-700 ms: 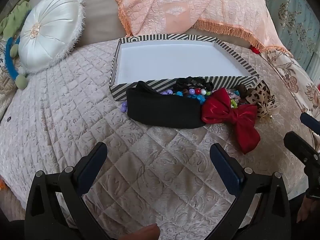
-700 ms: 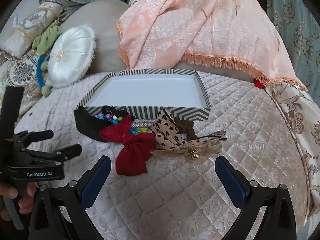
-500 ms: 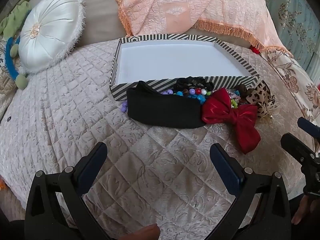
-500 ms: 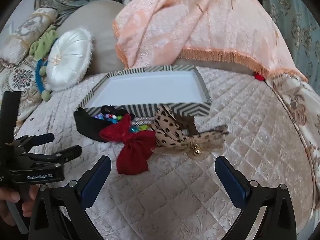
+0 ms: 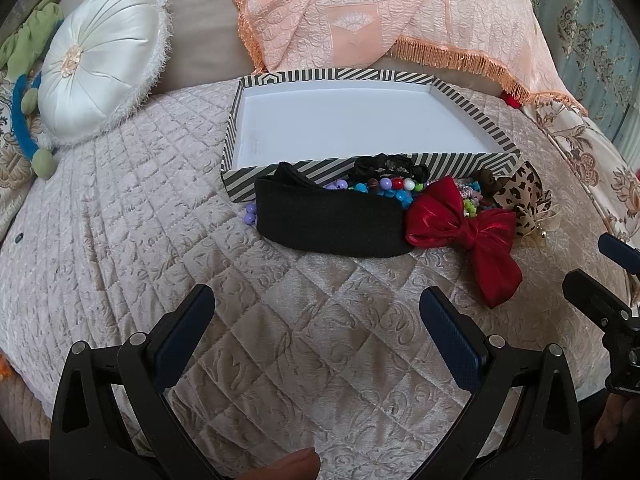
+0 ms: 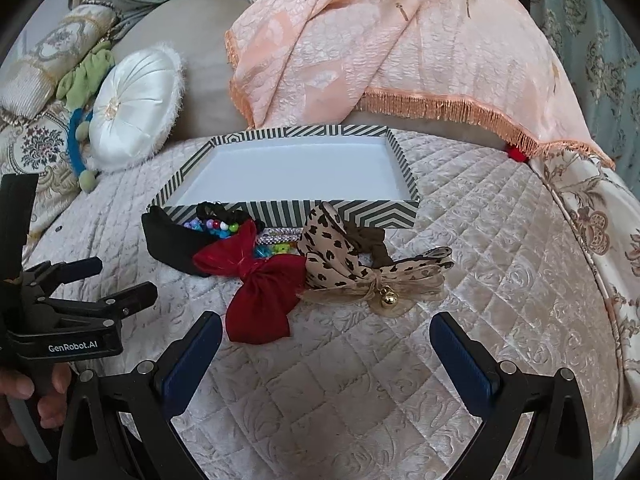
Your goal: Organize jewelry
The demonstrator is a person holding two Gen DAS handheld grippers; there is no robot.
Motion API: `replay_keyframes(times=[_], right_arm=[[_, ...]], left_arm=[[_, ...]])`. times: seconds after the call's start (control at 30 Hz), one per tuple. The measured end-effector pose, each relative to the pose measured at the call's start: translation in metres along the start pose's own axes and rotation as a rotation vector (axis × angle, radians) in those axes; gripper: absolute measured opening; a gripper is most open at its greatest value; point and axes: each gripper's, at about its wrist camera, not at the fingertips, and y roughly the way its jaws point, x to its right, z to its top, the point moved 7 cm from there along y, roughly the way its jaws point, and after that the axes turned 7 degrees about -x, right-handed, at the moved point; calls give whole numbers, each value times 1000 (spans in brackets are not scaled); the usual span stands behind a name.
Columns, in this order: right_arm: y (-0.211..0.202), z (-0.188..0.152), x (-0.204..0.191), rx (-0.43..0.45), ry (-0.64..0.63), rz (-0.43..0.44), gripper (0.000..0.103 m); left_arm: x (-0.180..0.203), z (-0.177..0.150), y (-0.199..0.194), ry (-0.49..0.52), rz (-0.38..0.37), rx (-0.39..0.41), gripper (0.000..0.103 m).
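Note:
A striped box (image 5: 280, 176) (image 6: 368, 214) with an empty white inside sits on the quilted bed. A pile lies against its front wall: a black headband (image 5: 328, 220) (image 6: 168, 244), colourful beads (image 5: 384, 188) (image 6: 212, 226), a red bow (image 5: 472, 236) (image 6: 264, 284), a leopard-print bow with a gold bell (image 6: 344, 260) (image 5: 520, 192) and a rhinestone clip (image 6: 278, 236). My left gripper (image 5: 316, 336) is open and empty, short of the headband. My right gripper (image 6: 326, 352) is open and empty, just short of both bows.
A white round cushion (image 5: 96, 64) (image 6: 136, 108) lies at the back left. A peach fringed cloth (image 5: 380, 12) (image 6: 400, 48) hangs behind the box. The bed edge drops off at the right (image 6: 592, 240).
The right gripper has moved slightly forward toward the bows. The left gripper has barely moved.

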Motion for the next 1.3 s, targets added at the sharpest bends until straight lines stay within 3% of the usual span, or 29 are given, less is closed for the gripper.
replay_keyframes(times=[0.87, 1.17, 1.3], right_arm=[[-2, 3, 4, 37, 26, 11, 103], [-1, 2, 4, -16, 28, 10, 103], [-4, 2, 3, 0, 24, 4, 103]], left_arm=[[1, -2, -1, 0, 9, 4, 103], [1, -2, -1, -1, 12, 3, 103], [1, -2, -1, -1, 13, 4, 103]])
